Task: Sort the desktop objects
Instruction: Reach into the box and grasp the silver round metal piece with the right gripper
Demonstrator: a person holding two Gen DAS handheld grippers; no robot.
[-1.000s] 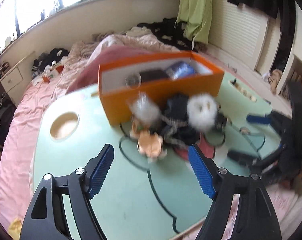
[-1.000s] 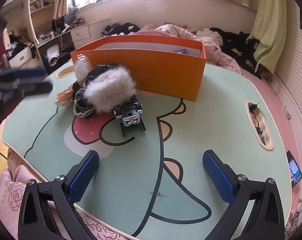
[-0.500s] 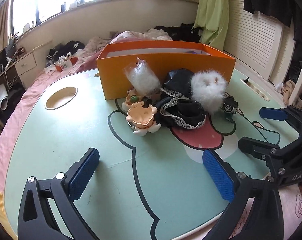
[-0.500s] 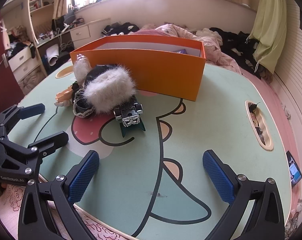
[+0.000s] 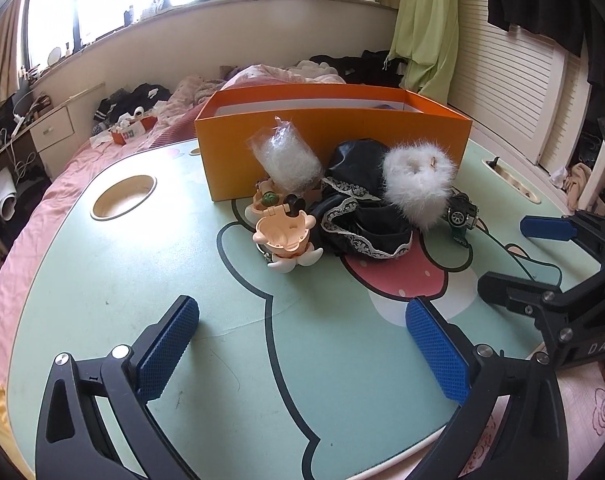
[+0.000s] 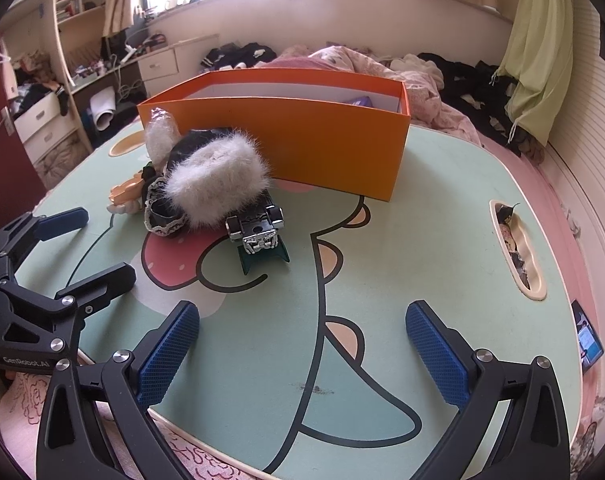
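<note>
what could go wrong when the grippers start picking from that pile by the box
The fur cuff lies on the black lace cloth, so lifting either may drag the other, and perhaps the toy car touching them. The bag of fluff leans on the orange box and could topple onto the peach toy.

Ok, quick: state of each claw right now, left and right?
Left claw: open wide, its jaws have just been opening, nothing between them.
Right claw: open, holding nothing.

Green cartoon-printed table (image 5: 102,300) under orange box (image 5: 334,136), fluffy cuff (image 5: 418,188), black garment (image 5: 362,220), toys (image 5: 286,236).
</note>
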